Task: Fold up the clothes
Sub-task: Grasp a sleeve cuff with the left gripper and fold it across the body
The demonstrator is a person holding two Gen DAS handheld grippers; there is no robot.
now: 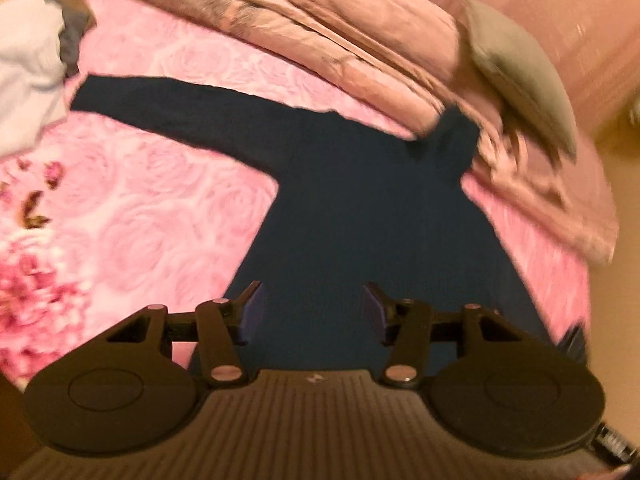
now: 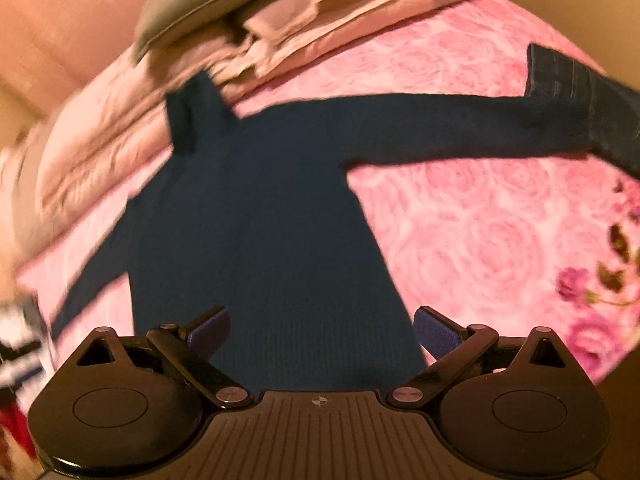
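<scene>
A dark blue sweater (image 1: 360,216) lies flat on a bed with a pink rose-print bedspread (image 1: 152,216), sleeves spread to both sides, its collar against a heap of folded pink bedding (image 1: 360,40). The left tool (image 1: 313,310) and the right tool (image 2: 322,334) both hang over the sweater's lower body, jaws wide apart and holding nothing. One sleeve end lies against a pair of jeans (image 2: 592,92), so lifting that sleeve may drag them. A pinch through the knit could also catch the bedspread, and uneven grips would skew the fold.
</scene>
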